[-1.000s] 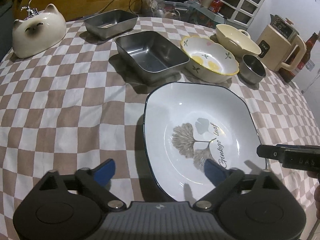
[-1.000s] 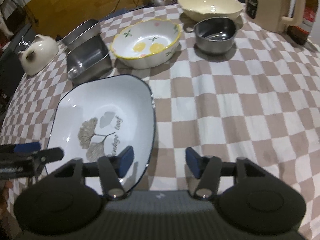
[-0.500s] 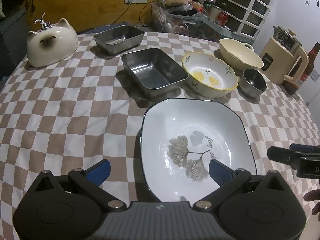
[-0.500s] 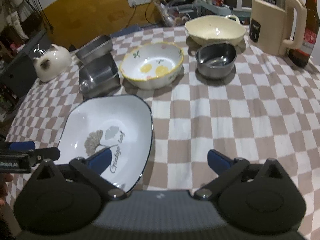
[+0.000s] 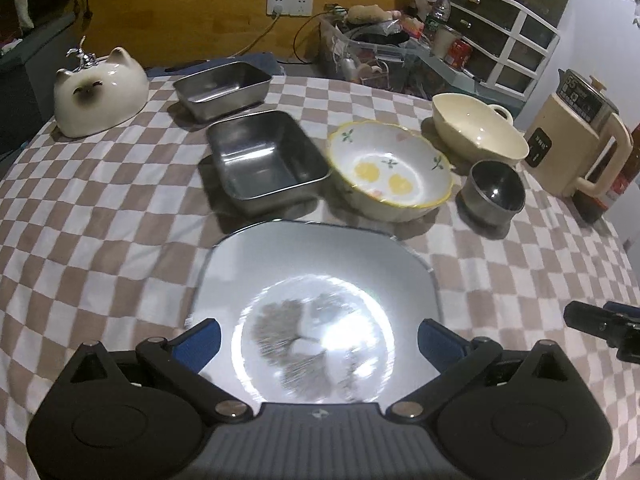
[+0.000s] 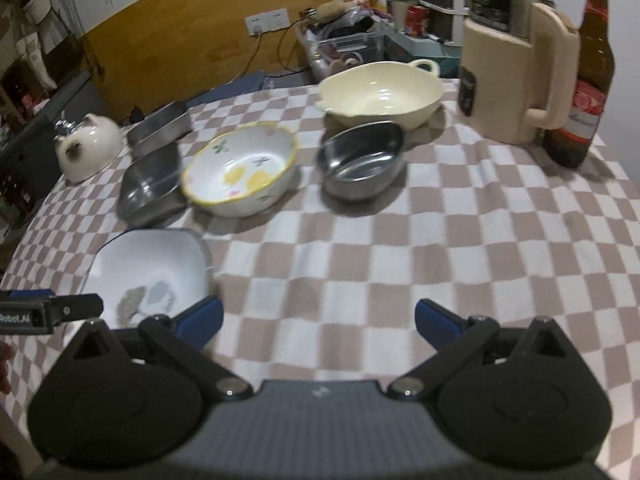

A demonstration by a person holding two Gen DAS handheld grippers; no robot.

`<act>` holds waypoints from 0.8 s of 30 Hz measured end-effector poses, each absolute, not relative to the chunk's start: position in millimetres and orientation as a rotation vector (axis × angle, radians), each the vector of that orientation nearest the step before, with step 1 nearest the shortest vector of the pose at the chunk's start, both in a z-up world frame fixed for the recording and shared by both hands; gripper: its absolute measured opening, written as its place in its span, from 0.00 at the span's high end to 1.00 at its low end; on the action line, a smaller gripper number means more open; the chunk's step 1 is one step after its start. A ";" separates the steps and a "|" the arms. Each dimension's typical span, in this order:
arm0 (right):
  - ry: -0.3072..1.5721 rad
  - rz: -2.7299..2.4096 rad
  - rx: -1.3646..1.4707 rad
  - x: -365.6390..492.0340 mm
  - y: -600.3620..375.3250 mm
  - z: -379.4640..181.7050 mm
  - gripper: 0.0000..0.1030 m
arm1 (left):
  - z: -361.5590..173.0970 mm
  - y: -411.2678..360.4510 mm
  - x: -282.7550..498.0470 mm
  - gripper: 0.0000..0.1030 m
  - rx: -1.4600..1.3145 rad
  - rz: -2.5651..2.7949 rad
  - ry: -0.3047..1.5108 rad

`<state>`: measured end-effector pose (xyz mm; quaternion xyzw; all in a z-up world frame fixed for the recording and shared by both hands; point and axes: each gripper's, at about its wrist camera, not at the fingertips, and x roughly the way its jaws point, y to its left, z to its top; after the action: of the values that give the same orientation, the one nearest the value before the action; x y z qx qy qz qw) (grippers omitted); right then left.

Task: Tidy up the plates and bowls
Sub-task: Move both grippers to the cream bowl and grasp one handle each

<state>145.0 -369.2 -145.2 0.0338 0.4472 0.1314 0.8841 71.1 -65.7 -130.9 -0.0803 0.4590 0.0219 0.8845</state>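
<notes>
Looking at it, barely started: nothing's stacked. Both the left gripper (image 5: 316, 338) and right gripper (image 6: 318, 318) are spread wide, holding nothing. The leaf plate (image 5: 316, 276) sits low-centre, with the flowered bowl (image 5: 390, 170), steel bowl (image 5: 496, 192) and cream bowl (image 5: 476, 128) apart at upper right.

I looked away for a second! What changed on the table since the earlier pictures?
Both have pulled back and up from the leaf plate. The right hand-held gripper let go of its rim, and its jaws have just been opening, nothing between them now. The left hand-held gripper is open too. The plate, flowered bowl and steel trays stayed put.
</notes>
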 end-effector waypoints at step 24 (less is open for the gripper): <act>0.763 0.304 0.070 300.4 -454.3 -129.7 0.00 | -101.8 -161.6 213.7 0.01 -0.345 -0.084 0.820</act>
<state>300.4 -454.3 -129.7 0.0340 0.3710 0.1477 0.9162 213.7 -161.6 -101.8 -0.1669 0.3966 -0.0405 0.9018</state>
